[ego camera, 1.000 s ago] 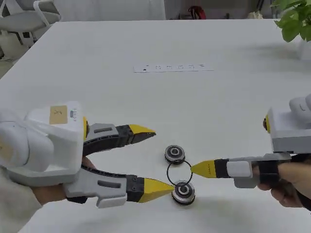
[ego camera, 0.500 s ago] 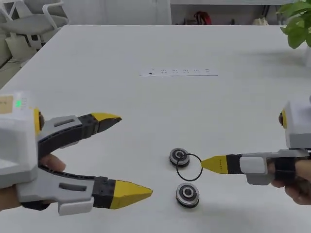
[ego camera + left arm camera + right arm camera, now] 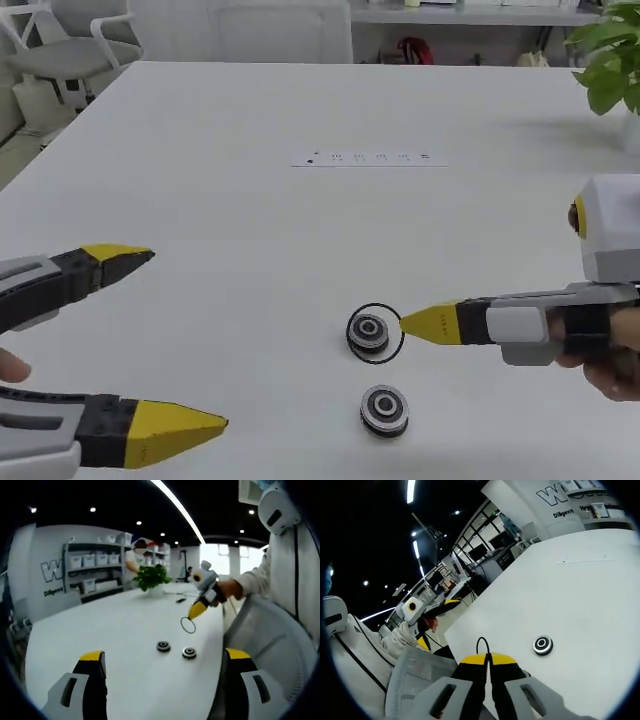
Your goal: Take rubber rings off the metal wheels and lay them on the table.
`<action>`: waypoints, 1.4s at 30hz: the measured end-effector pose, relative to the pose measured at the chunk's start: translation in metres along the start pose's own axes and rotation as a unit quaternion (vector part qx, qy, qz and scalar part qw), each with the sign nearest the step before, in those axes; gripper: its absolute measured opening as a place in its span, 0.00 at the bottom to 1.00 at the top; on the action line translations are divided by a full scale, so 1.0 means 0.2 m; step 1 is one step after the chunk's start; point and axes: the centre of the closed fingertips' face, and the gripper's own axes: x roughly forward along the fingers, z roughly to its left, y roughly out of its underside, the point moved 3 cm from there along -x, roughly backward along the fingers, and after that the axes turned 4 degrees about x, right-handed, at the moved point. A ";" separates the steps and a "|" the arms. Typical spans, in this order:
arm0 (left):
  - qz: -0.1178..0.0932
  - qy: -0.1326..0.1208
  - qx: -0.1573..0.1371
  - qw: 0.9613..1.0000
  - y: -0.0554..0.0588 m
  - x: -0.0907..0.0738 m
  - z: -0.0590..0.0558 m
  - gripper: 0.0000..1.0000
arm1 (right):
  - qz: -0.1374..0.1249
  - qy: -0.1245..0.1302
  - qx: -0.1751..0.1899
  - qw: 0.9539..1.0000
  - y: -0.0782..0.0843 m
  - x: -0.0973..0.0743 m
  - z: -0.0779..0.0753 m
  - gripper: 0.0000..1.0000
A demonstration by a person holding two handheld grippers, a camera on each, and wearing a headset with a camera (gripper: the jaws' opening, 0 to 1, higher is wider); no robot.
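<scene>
A: Right gripper point(image 3: 405, 323) clenched on thin black rubber ring point(image 3: 374, 304), hanging above white table point(image 3: 300, 220) near far silver metal wheel point(image 3: 367, 331). Left gripper point(image 3: 188, 341) gapes, idle.
B: Lower onto bare table, clear of wheels, then release.

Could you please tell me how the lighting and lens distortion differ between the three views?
Head view: soft, even light, faint shadows on the table, rubber ring sharp. Left gripper view: fisheye curves the table edge, bright window glares behind the right gripper. Right gripper view: rolled steeply, ceiling strip light flares against dark surroundings.
</scene>
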 end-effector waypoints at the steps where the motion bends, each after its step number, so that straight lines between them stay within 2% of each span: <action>1: 0.001 -0.003 -0.001 1.000 0.01 -0.01 0.00 1.00 | 0.000 -0.001 -0.002 1.000 -0.01 0.01 0.01 0.00; 7: 0.001 -0.026 -0.017 1.000 0.06 -0.08 0.00 0.99 | 0.010 -0.007 -0.015 1.000 -0.04 0.04 0.05 0.00; 13: 0.000 -0.038 -0.039 0.998 0.12 -0.11 -0.04 0.98 | 0.016 -0.019 -0.032 0.999 -0.09 0.11 0.12 0.00; 18: 0.013 -0.040 -0.054 0.998 0.18 -0.13 -0.08 0.98 | 0.015 -0.028 -0.039 0.999 -0.10 0.18 0.13 0.00; 22: 0.016 -0.041 -0.058 0.997 0.18 -0.14 -0.12 0.98 | 0.022 -0.035 -0.024 0.999 -0.06 0.26 0.12 0.00; 28: 0.012 -0.051 -0.060 0.997 0.17 -0.15 -0.12 0.98 | 0.045 -0.039 -0.016 0.998 0.02 0.34 0.11 0.00; 42: 0.012 -0.052 -0.060 0.997 0.16 -0.15 -0.12 0.98 | 0.083 -0.009 0.003 0.997 0.18 0.41 -0.01 0.00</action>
